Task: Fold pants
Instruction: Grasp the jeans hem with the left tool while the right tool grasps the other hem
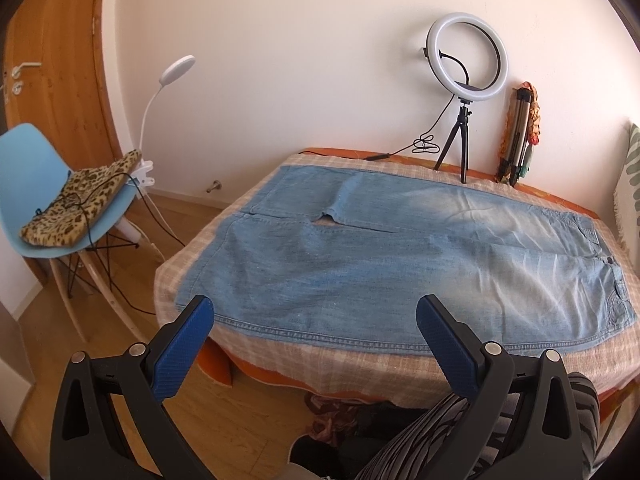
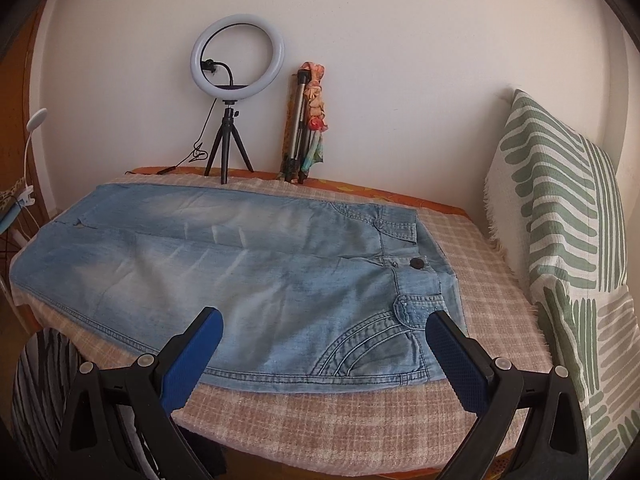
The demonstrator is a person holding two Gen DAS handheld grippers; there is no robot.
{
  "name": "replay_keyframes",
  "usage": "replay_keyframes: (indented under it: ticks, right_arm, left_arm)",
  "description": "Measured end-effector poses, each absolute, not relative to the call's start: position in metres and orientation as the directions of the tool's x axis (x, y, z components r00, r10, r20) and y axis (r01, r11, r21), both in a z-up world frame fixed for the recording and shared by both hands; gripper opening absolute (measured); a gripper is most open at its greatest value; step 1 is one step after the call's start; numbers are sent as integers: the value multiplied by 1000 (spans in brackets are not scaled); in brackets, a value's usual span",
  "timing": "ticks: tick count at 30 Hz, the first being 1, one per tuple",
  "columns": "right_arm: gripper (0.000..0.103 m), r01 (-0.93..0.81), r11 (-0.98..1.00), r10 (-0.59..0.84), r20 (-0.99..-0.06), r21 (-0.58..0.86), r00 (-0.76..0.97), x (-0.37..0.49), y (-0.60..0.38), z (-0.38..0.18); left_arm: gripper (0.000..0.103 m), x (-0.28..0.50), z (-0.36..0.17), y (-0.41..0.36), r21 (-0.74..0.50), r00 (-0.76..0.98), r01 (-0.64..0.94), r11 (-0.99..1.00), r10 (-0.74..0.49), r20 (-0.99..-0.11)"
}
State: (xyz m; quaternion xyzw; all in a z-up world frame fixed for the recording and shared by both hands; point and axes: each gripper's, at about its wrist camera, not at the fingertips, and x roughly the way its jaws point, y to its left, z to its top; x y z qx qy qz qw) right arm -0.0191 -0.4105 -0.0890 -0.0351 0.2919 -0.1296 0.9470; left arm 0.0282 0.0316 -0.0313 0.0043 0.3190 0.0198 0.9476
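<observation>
Light blue denim pants [image 1: 360, 264] lie flat on a table covered with a beige checked cloth [image 1: 320, 364]. The legs point left and the waistband with its dark button [image 2: 417, 264] is at the right. The pants also show in the right wrist view [image 2: 240, 264]. My left gripper [image 1: 316, 316] is open and empty, above the near hem at the leg end. My right gripper [image 2: 324, 330] is open and empty, above the near edge by the stitched pocket [image 2: 372, 344].
A ring light on a small tripod [image 1: 466, 60] and a folded tripod with a scarf [image 1: 520, 132] stand at the table's back edge. A blue chair with a leopard cushion [image 1: 44, 184] and a white lamp [image 1: 176, 68] are left. A green-striped cushion [image 2: 568, 216] leans at right.
</observation>
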Motion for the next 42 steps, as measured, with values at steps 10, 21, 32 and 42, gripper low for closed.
replay_keyframes:
  ticks: [10,21,32,42]
  right_arm:
    - [89,-167,950,-78,-715,-265,695,25,-381,-147]
    - [74,-449,850,8,-847,-275,532,68,-350,-205]
    - [64,-510,821,32,-870,-258,492,88,-341,-211]
    - [17,-518,799,1,-860,-306,510,92,-322,-209]
  left_arm:
    - [76,51,-65,46,11,752,1,1000,7,-659]
    - [59,75,-103,66,2,672,29,1000,-18,-741]
    - [60,88,-119,98,-74,613,-34,997,-38,-789]
    - [63,106,-148,178,-308,565,-262,914,-113,-817]
